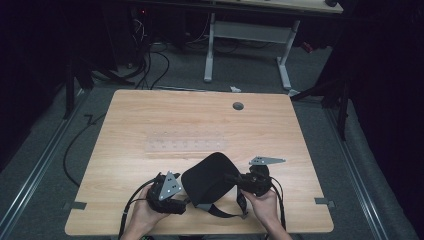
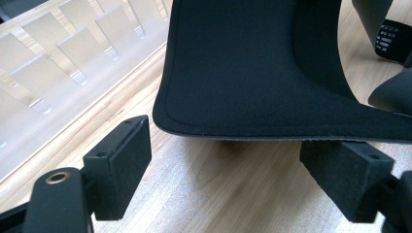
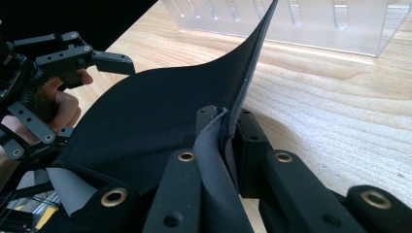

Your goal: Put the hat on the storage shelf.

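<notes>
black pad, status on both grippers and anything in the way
Right gripper shut on black pad, edge pinched between fingers. Left gripper open, fingers either side of pad's edge, not pressing. Clear rack lies just beyond on the table.

The mask (image 1: 207,177) is a black, soft fabric piece with a rounded outline and a stitched seam along its edge. It lies near the front edge of the tabletop (image 1: 150,115), just in front of a clear plastic rack (image 1: 185,146). One edge is lifted and curls upright, pinched in the right tongs (image 3: 226,127); the rest sags to the wood. A black strap (image 1: 220,212) loops from its near side, with grey tabs at its ends.
</notes>
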The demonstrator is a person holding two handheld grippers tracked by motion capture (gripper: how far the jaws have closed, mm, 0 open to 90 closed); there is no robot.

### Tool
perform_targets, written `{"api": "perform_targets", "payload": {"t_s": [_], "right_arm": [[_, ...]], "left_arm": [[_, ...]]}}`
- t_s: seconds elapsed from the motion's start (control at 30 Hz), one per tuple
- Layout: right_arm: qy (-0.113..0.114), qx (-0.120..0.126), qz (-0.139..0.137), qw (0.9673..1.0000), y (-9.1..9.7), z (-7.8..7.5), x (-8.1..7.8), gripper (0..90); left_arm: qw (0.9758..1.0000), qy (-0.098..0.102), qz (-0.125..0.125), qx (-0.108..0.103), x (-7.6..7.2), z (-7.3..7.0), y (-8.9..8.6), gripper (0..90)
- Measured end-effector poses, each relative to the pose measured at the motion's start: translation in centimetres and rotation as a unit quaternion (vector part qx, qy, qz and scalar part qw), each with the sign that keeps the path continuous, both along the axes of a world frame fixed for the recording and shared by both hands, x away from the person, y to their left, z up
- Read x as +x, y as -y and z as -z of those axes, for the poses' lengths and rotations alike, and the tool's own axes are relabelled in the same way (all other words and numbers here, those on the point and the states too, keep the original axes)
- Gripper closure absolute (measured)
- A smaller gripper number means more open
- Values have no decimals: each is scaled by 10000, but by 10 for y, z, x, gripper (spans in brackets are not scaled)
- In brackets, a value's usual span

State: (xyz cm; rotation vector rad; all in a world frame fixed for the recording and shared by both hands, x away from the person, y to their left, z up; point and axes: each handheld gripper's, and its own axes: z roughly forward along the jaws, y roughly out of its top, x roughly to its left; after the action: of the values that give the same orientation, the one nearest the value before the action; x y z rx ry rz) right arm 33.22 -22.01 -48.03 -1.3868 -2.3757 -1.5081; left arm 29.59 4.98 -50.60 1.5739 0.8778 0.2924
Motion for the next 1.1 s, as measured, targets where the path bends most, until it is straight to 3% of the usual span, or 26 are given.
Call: {"api": "perform_targets", "payload": {"t_s": [0.23, 0.53, 0.6, 0.7, 0.9, 1.0, 1.07, 1.1], "right_arm": [[-58, -16, -39, 10000, -5, 0, 1, 825], [101, 85, -57, 9999, -8, -5, -2, 818], [135, 140, -82, 9998, -9, -6, -2, 815], [176, 164, -120, 9996, -10, -6, -2, 815], [155, 238, -175, 9994, -15, -7, 0, 813], [107, 316, -333, 9989, -21, -7, 1, 794], [171, 226, -331, 9991, -25, -6, 2, 783], [109, 366, -353, 9986, -24, -6, 4, 782]], "left_arm": [[10000, 33, 7, 41, 0, 2, 3, 196], [9999, 90, 42, 60, -3, 2, 0, 271], [9997, 208, 139, 0, -6, 1, 0, 354], [9995, 252, 163, 27, -7, 1, 1, 378], [9996, 137, 231, -40, -6, -2, 2, 450], [9991, -44, 381, -167, -6, -8, 1, 573], [9991, -22, 386, -187, -6, -12, 0, 630], [9990, 8, 404, -171, -6, -12, -1, 671]]}}
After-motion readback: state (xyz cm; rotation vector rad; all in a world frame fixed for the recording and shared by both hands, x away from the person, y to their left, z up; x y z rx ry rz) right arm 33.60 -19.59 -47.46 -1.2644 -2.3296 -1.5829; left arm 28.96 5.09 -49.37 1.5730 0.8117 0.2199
